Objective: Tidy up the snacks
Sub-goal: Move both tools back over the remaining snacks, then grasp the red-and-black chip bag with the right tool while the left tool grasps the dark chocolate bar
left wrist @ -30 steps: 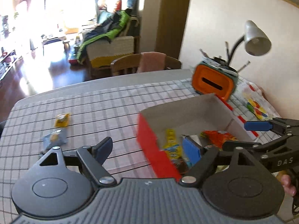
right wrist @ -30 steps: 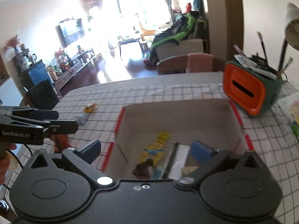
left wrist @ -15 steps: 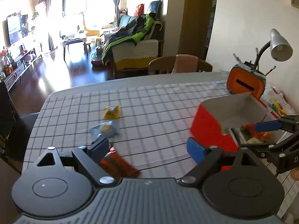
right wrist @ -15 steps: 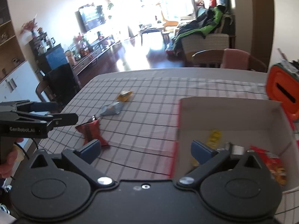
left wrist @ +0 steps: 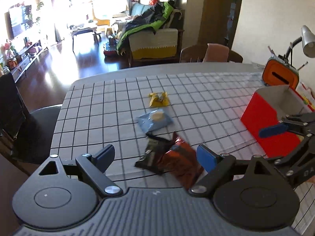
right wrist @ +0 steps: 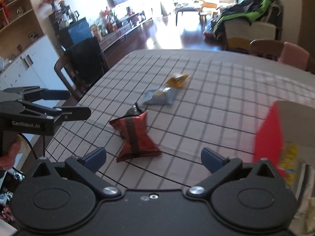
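Note:
Three snack packets lie on the checked tablecloth: a red and black one point(left wrist: 171, 157) point(right wrist: 135, 135) nearest, a pale blue one point(left wrist: 155, 119) point(right wrist: 160, 97) behind it, and a yellow one point(left wrist: 159, 99) point(right wrist: 177, 79) farthest. My left gripper point(left wrist: 157, 155) is open and empty just above the red packet. My right gripper point(right wrist: 154, 156) is open and empty, with the red packet just ahead of it. The red cardboard box point(left wrist: 269, 114) point(right wrist: 275, 135) stands at the right with snacks inside.
An orange and green holder point(left wrist: 280, 75) with pens and a desk lamp point(left wrist: 307, 41) stand by the wall behind the box. Chairs stand at the table's far edge point(left wrist: 206, 53) and left side point(right wrist: 82, 63). The table edge point(left wrist: 59, 116) runs close on the left.
Both grippers have swung left, away from the box and toward the loose packets. The red packet now lies right in front of both grippers.

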`<state>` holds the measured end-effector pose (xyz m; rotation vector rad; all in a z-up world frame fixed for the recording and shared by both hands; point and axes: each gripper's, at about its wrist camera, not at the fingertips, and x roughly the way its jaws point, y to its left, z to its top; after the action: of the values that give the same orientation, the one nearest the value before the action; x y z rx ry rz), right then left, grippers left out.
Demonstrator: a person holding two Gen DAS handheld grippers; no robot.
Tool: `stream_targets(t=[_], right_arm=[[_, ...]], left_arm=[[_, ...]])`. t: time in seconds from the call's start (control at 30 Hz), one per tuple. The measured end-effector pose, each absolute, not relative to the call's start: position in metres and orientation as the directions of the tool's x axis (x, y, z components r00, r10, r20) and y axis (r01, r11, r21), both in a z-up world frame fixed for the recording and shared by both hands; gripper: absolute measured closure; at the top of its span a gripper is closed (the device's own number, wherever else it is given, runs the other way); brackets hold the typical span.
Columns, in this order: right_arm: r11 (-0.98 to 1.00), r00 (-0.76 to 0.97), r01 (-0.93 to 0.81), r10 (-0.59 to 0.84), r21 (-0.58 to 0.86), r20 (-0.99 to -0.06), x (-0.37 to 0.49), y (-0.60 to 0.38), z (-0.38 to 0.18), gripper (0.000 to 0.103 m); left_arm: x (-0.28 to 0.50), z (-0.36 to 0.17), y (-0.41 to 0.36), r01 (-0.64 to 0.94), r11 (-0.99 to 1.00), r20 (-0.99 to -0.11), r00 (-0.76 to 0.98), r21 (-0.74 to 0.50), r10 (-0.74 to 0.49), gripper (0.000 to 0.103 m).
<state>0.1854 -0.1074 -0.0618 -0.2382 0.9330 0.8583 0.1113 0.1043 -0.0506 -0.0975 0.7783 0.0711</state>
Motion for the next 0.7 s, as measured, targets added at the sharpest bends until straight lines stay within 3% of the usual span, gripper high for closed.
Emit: stream_targets(t=[0.2,0.7], right_arm=[[0.637,0.289,-0.762,0.499,0.119,-0.817,0.188,-0.072,-0.083,0.005],[0.552,0.253,-0.833,0.439,0.036,-0.862,0.204,-0.019,-0.12,0.036]], left_arm=[[0.117,-0.071,0.131,-0.054,0.997,-0.732,0.681,-0.06,-0.007,0.012],[0.141,-0.108,0.155,0.094,0.989,-0.777,0.613,-0.113,-0.146,0.012]])
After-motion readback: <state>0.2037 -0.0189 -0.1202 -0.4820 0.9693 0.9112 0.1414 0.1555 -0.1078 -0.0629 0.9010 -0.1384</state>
